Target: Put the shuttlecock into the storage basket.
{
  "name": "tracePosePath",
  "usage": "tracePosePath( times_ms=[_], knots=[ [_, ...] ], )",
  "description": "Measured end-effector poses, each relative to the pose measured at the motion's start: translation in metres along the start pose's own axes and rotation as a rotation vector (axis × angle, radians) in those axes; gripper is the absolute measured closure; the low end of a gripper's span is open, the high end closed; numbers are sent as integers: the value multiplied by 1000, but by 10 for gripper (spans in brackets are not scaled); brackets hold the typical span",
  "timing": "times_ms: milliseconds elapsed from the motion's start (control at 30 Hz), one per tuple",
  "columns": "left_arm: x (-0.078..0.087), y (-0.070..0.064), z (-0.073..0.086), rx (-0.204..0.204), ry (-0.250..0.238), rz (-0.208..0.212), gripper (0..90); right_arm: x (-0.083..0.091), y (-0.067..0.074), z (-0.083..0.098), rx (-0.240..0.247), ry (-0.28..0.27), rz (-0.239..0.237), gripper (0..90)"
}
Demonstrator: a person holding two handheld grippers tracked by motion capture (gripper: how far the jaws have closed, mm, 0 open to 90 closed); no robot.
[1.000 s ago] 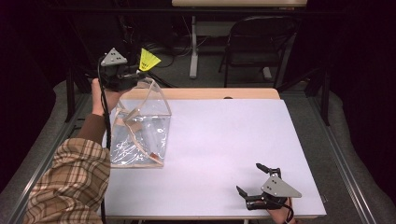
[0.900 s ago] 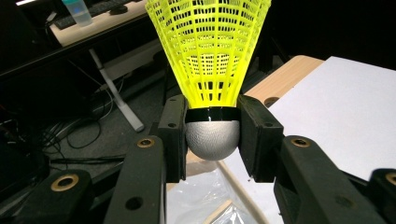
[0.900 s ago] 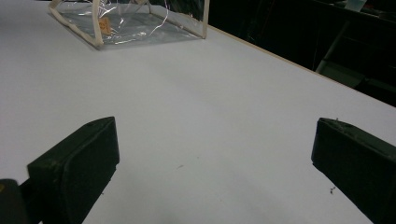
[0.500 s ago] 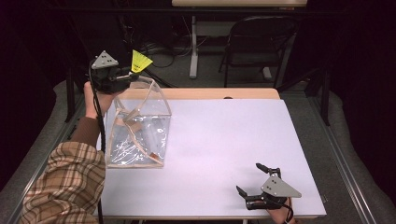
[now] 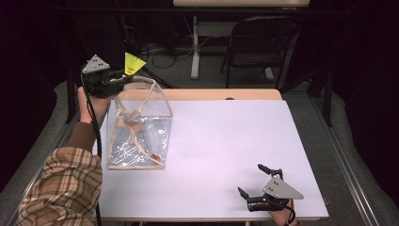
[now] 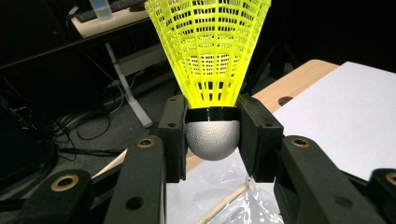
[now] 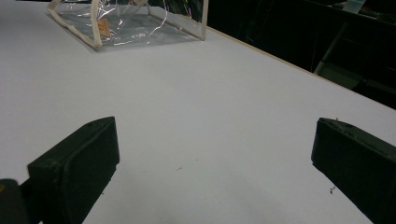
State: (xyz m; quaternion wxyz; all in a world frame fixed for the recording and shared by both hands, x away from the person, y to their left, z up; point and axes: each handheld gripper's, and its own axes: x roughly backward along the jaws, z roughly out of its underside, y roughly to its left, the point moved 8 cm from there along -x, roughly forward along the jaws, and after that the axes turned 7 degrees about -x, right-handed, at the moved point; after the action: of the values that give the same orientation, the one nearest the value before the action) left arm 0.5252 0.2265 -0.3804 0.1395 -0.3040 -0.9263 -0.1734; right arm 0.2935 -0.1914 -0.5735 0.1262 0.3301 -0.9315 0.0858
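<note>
Above clear bag (image 5: 139, 127): left gripper (image 5: 123, 75) shifted farther left since prior frame, clamping shuttlecock (image 6: 210, 70). Yellow mesh skirt, grey cork. Right gripper (image 5: 263, 186) wide open, unmoved.

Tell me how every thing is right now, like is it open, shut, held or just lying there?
Shuttlecock: held by its grey cap, yellow skirt pointing away from the gripper.
Left gripper: shut on the shuttlecock, above the bag's far end.
Clear bag: standing on the table, top open.
Right gripper: open, holding nothing, low over the table.
Table: white sheet lying flat on it.
</note>
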Motion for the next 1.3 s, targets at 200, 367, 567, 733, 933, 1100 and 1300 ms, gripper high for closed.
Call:
tracePosePath(
  times_ms=[200,367,567,733,933,1100,1300],
  knots=[
    [2,5,6,14,-6,-8,651,0,-1,0,0,-8,0,7],
    [3,6,11,28,-5,-8,651,1,-1,0,-5,-6,3,7],
    [1,7,22,33,15,-8,651,2,0,-1,-1,-7,1,7],
    [-1,8,32,39,28,-7,651,1,0,0,-6,-5,-1,7],
    [0,8,39,43,34,-1,651,1,0,0,-3,-2,0,7],
    [1,8,44,47,36,3,651,0,0,0,-4,-2,-2,7],
    [0,6,52,47,44,10,651,1,1,0,-3,0,-2,7]
  ],
)
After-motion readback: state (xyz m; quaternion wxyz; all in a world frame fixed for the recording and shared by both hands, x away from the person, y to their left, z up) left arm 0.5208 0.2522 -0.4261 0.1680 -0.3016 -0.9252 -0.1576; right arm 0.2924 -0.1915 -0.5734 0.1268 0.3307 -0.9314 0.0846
